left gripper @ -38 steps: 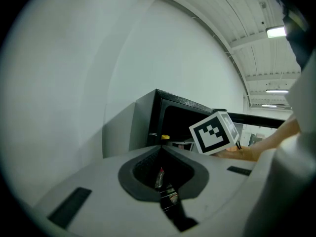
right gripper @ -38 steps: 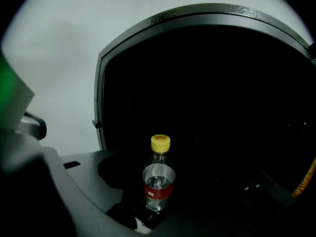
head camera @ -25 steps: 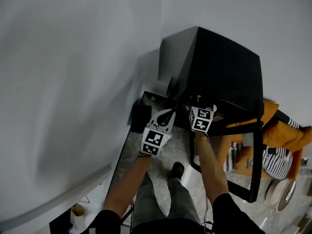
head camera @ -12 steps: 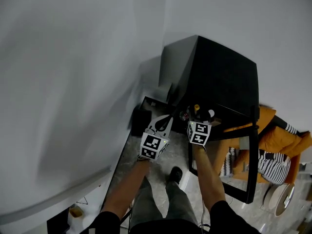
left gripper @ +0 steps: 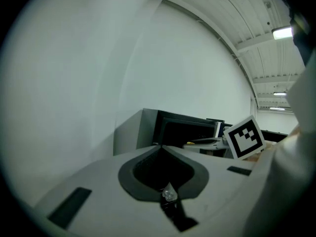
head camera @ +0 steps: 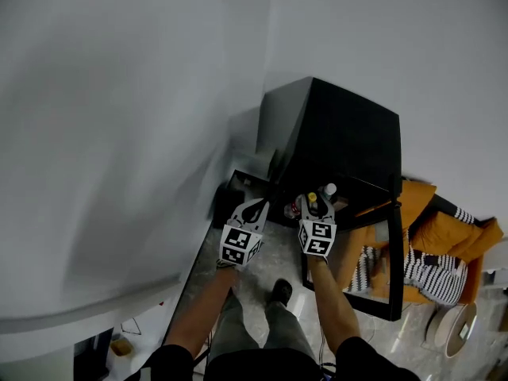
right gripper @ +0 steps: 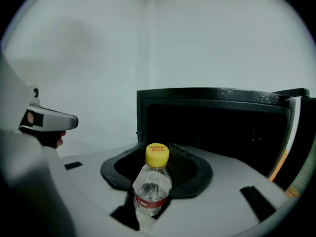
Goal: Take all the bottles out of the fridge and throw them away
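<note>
Yellow-capped bottle point(right gripper: 152, 186), gripped by right tongs point(right gripper: 162, 169), has left the fridge point(head camera: 341, 133); left tongs point(left gripper: 162, 156) closed.

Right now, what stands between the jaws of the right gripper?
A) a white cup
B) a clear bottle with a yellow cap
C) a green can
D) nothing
B: in the right gripper view, the right gripper is closed on a clear bottle with a yellow cap and a red label.

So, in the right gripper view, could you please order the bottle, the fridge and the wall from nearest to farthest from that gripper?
1. bottle, upright between the jaws, centre.
2. fridge, straight ahead.
3. wall, behind the fridge.
</note>
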### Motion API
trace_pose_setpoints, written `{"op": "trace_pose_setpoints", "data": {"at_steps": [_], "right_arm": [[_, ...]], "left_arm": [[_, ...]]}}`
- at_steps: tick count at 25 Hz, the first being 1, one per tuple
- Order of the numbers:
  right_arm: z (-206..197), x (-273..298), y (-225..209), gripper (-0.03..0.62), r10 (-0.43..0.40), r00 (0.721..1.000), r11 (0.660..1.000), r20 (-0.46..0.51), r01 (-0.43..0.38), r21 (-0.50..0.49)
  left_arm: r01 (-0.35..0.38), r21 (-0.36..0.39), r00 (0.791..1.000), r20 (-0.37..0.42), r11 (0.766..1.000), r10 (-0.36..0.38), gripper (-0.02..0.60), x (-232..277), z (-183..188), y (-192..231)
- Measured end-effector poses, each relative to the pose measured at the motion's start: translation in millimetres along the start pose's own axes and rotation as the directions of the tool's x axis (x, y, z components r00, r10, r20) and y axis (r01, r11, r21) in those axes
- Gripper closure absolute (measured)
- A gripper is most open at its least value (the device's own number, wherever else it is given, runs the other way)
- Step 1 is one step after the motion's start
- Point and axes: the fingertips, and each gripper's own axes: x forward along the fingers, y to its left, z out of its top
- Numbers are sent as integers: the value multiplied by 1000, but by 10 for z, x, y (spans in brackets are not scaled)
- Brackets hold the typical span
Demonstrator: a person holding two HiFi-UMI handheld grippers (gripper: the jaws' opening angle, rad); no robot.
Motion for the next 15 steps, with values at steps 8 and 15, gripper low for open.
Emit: {"op": "trace_pose_setpoints", "data": {"at_steps": [8, 15], "right_arm": [[374, -573, 227, 437, 52, 998, 999, 34, -51, -19], [734, -753, 523, 437, 126, 990, 990, 66, -121, -73]], "left_arm": [[-27, 3, 1000, -1, 1000, 27, 575, -435, 203, -164], [-72, 6, 997, 24, 997, 72, 575, -730, 427, -114]]}}
